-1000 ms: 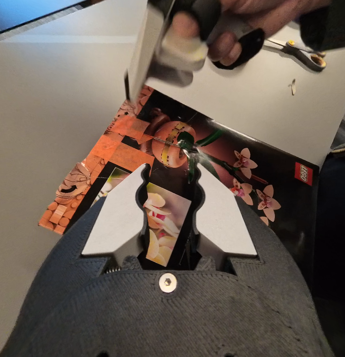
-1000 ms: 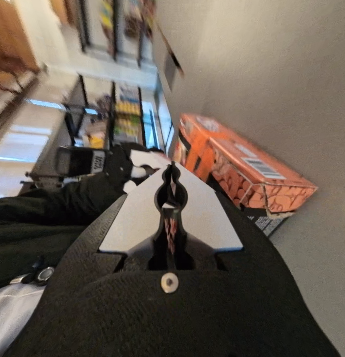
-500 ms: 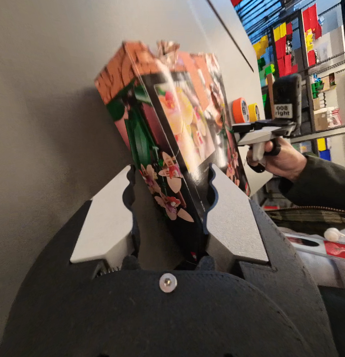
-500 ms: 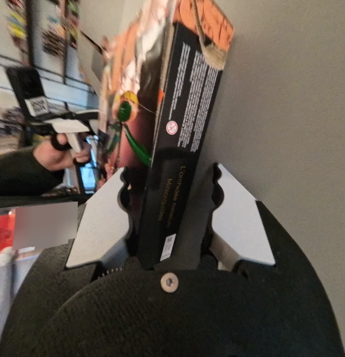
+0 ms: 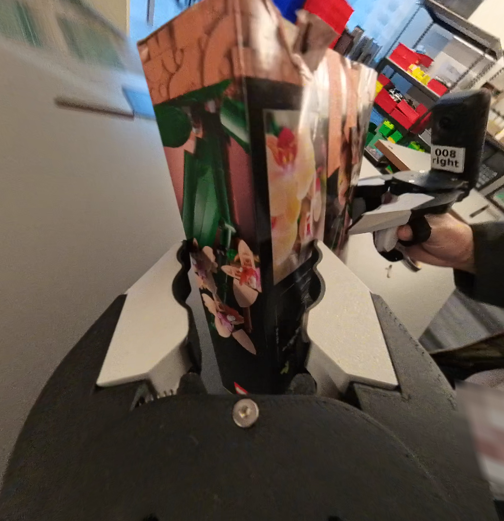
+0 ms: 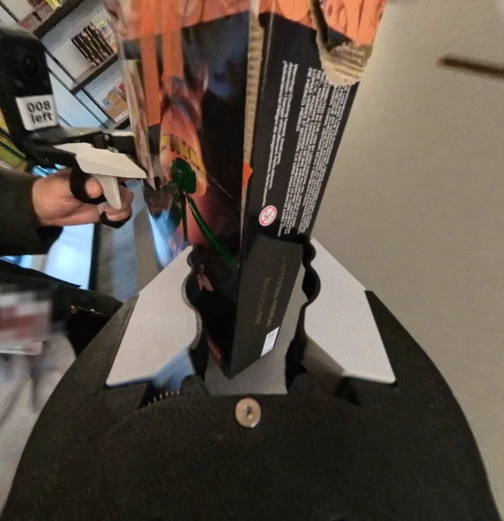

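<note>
A cardboard box (image 5: pixel 234 169) printed with orchids, orange at its torn top end and black on its sides, stands on end between both grippers. My left gripper (image 5: pixel 249 245) is shut on one lower corner of it. My right gripper (image 6: pixel 251 245) is shut on the opposite corner, where the black side of the box (image 6: pixel 287 141) bears white print. Each gripper also shows in the other's view, fingers against the box's broad face: the right one in the left wrist view (image 5: pixel 355 208), the left one in the right wrist view (image 6: pixel 138 158). A hand (image 5: pixel 437 245) holds each handle.
A pale grey table top (image 5: pixel 61 197) lies behind the box and shows in the right wrist view too (image 6: pixel 428 197). Metal shelves with red, yellow and green bins (image 5: pixel 400 84) stand at the far right. More shelving (image 6: pixel 84 42) is at the upper left.
A second ago the box lay flat on the table with my right gripper shut and empty. Both grippers have since closed on it and turned it up on end.
</note>
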